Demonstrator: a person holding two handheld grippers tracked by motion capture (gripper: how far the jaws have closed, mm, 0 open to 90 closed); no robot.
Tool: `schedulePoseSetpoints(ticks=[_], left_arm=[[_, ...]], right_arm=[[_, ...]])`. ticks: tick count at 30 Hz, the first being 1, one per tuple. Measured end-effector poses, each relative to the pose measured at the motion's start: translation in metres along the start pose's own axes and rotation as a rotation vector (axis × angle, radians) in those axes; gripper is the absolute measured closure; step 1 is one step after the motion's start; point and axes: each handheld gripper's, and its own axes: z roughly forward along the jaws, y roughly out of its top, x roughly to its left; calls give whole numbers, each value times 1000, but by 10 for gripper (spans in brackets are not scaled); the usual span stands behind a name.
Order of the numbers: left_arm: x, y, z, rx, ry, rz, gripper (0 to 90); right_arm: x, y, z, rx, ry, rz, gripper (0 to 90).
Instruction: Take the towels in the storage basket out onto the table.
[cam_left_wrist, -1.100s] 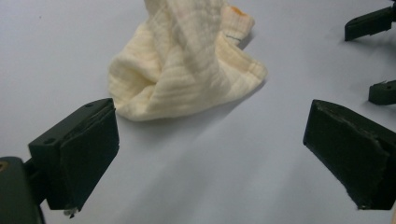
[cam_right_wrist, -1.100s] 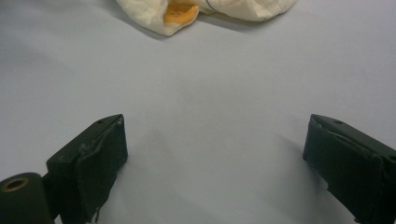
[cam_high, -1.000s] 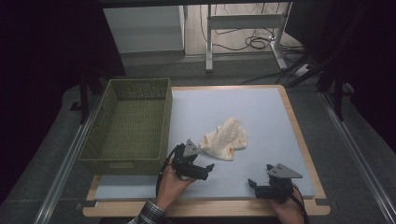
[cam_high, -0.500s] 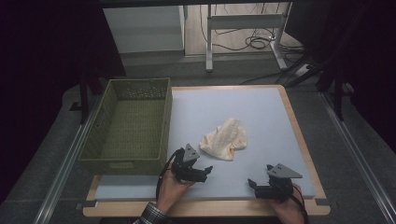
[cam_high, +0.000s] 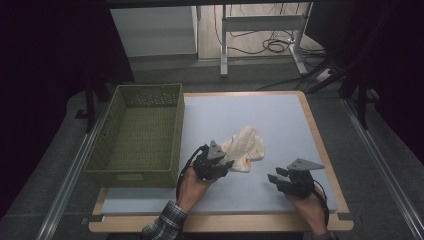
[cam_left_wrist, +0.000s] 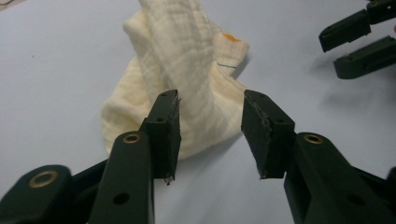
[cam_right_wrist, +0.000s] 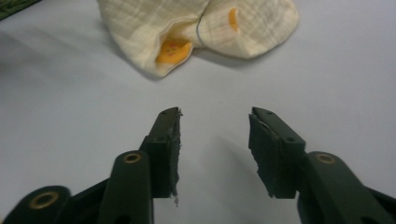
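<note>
Left gripper (cam_high: 226, 164): jaws just narrowed, part open, nothing gripped; moved up to the cloth (cam_high: 245, 148) edge since a second ago; right gripper (cam_high: 275, 178): jaws likewise narrowed, empty, short of cloth; cloth crumpled mid-mat (cam_high: 280, 120), beside basket (cam_high: 135, 170); grasp likely imminent.

The table (cam_high: 320, 130) had a pale blue top with a light wooden border and stood on dark grey flooring, with metal rails (cam_high: 70, 172) running along both sides. Beyond it, a white cabinet (cam_high: 155, 30) and a metal desk frame (cam_high: 260, 25) stood on a lit wooden floor strewn with black cables (cam_high: 272, 46); dark curtains (cam_high: 45, 50) closed off both sides.
</note>
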Motion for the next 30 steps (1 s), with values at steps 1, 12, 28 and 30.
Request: schedulePoseSetpoints(ticks=[1,12,28,30], left_arm=[[0,0,0,0,0,0,573],[15,4,26,21,-15,-49,550],[20,2,13,-40,-39,-73,860],[20,4,10,-50,-37,-74,860]], right_arm=[[0,0,0,0,0,0,565],[-11,45,40,10,8,-75,582],[-8,61,43,37,35,-82,881],[-8,64,37,26,35,-86,881]])
